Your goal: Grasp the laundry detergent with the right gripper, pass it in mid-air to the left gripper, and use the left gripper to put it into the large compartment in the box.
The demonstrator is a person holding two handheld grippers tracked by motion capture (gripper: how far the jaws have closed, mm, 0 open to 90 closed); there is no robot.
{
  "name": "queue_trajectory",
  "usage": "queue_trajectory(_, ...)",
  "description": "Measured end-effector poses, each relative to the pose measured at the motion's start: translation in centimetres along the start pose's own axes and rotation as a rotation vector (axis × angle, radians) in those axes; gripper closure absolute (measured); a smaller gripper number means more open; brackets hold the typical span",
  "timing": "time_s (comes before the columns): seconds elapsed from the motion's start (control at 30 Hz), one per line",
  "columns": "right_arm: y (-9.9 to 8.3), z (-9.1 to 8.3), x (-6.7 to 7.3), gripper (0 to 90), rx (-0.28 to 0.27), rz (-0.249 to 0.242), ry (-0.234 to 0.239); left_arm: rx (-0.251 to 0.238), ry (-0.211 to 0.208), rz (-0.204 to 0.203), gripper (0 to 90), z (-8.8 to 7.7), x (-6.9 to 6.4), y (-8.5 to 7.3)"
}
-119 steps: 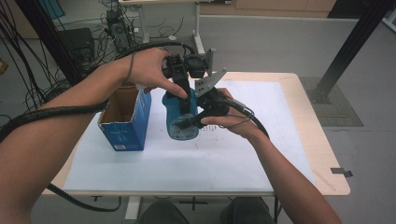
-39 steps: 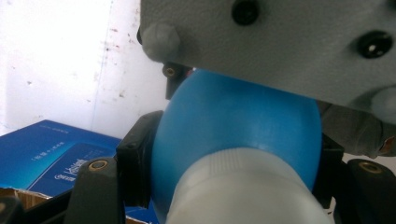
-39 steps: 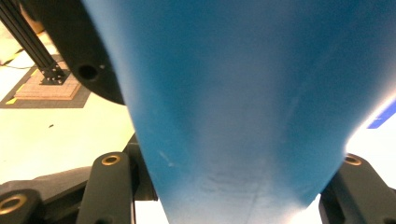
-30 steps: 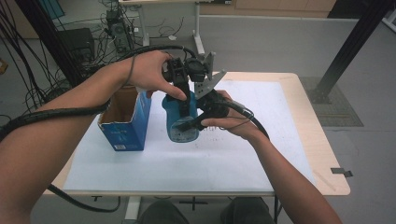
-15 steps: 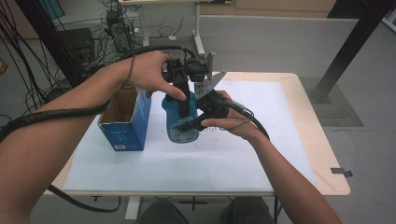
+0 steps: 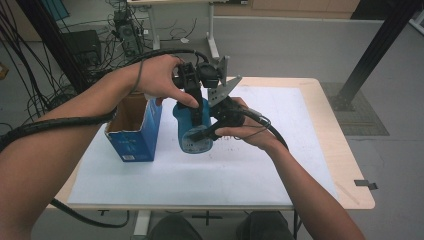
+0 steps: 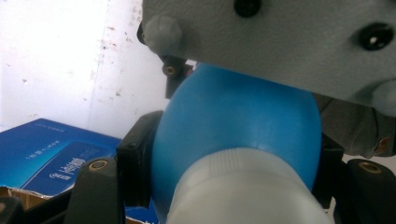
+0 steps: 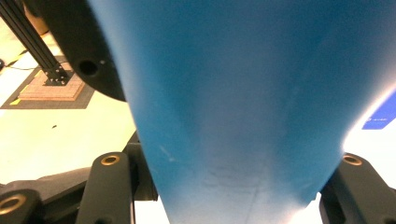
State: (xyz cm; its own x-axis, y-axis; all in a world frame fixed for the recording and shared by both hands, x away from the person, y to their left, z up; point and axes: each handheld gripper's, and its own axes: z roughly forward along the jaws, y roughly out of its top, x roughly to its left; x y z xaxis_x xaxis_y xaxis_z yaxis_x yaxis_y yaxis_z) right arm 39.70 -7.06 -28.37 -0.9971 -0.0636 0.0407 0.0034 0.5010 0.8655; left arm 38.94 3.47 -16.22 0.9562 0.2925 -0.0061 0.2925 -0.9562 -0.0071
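Blue bottle [image 6: 192,127]: I see it upright near the middle of the desk [image 6: 280,190], on the white sheet, its white cap [image 7: 243,186] at the top.
Left claw [image 6: 197,107]: reaching down from above, clamped on the bottle's upper part just under the cap; the jaws press both sides in the left gripper view.
Right claw [image 6: 200,134]: coming in level from the right, closed on the bottle's lower body.
Box [image 6: 134,131]: blue carton, top open, just left of the bottle with a narrow gap between.
Edges: bottle and box stand well in from every desk edge.
Open room: I have bare sheet in front and to the right; the left side is tight against the box.
Change: against four seconds ago, bottle, box and both hands sit as they were.
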Motion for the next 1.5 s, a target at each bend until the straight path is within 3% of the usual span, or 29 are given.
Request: queue_trajectory(1.5, -0.02, -0.16, 0.01, 41.6, -0.016, 0.009, -0.005, -0.002, 0.005, -0.010, 35.7, -0.31, -0.05, 0.05)
